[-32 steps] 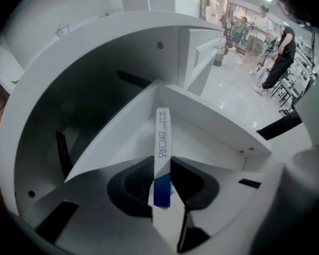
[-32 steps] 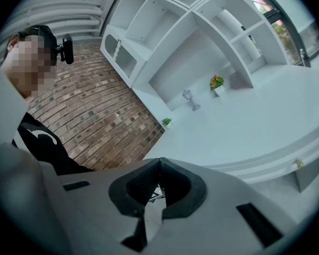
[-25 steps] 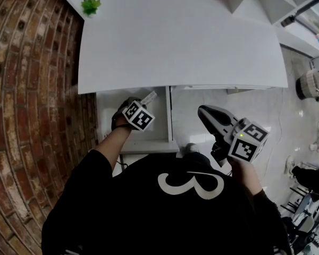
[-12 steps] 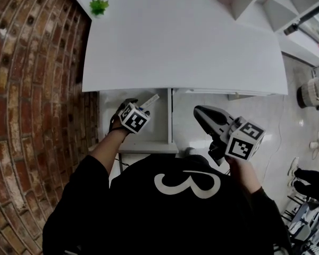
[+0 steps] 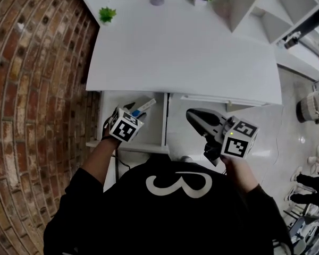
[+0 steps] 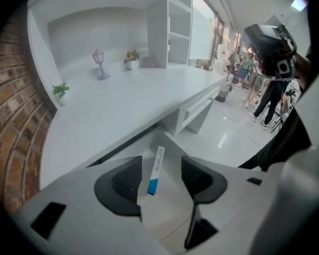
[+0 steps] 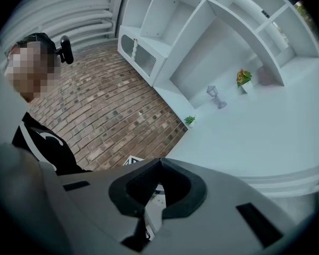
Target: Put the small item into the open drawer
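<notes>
The small item, a slim white strip with a blue end, lies flat on the floor of the open drawer, towards the back, where the drawer runs in under the edge of the white worktop. The left tongs hang over it and point steeply down into the drawer. Their jaws have just swung wide and eased back a little, and they stand clearly apart. In the left gripper view the strip shows in the gap between the pads, but it rests on the drawer floor below them and neither pad touches it, so I judge it released rather than held. Its long axis runs nearly along the line the left tongs point, with the blue end nearer the tongs and the white end away towards the worktop. In the head view it slants from lower left to upper right, just beside the jaw tips. The right tongs are closed with nothing between them. They sit well off to the right of the drawer, over the pale floor, far from the strip. By how things lie, the placing looks done, and the left hand, much the nearer, need only come away straight so as not to nudge the strip.
</notes>
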Tool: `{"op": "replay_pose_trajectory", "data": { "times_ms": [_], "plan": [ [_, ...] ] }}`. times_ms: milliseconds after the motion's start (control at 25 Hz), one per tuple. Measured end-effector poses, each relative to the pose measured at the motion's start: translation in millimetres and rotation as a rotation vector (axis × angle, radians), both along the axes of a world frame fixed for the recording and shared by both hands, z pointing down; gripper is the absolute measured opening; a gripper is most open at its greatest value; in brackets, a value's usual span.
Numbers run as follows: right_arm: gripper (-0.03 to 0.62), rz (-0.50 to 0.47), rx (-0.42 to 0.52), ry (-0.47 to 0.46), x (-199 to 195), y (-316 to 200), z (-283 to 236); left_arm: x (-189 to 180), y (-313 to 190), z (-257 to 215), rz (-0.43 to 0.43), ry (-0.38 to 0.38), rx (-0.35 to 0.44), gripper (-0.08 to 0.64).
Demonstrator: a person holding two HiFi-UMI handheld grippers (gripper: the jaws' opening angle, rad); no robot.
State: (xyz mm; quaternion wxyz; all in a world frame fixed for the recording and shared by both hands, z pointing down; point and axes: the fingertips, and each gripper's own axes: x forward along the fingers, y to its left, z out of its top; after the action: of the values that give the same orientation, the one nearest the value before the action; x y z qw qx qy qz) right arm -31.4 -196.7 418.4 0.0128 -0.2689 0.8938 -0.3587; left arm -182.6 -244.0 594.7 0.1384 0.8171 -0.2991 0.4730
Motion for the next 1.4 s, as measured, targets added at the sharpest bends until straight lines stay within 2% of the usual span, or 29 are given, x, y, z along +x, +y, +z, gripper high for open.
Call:
{"op": "replay_pose_trajectory", "data": {
  "times_ms": [120,240,400,600,720,960,1160,1400],
  "plan": [
    [0.009,-0.031,0.019,-0.014,2,4,-15,6,11,-33,-0.035,0.045,0.014,0.180],
    [0.009,-0.062,0.037,-0.026,3,10,-27,21,25,-69,-0.075,0.162,0.005,0.116],
    [0.009,-0.093,0.065,-0.039,5,18,-41,50,42,-120,-0.117,0.382,0.006,0.038],
    [0.009,-0.119,0.089,-0.053,5,27,-51,78,65,-180,-0.162,0.698,-0.032,0.005],
    [0.009,-0.134,0.121,-0.067,3,33,-61,88,76,-216,-0.152,0.813,0.001,0.004],
    [0.009,-0.145,0.157,-0.082,7,45,-72,97,91,-267,-0.131,0.946,0.088,0.003],
    [0.009,-0.137,0.187,-0.076,15,56,-74,102,90,-280,-0.143,0.953,0.156,0.003],
    [0.009,-0.125,0.193,-0.077,24,58,-75,114,90,-274,-0.145,0.967,0.124,0.003]
  ]
}}
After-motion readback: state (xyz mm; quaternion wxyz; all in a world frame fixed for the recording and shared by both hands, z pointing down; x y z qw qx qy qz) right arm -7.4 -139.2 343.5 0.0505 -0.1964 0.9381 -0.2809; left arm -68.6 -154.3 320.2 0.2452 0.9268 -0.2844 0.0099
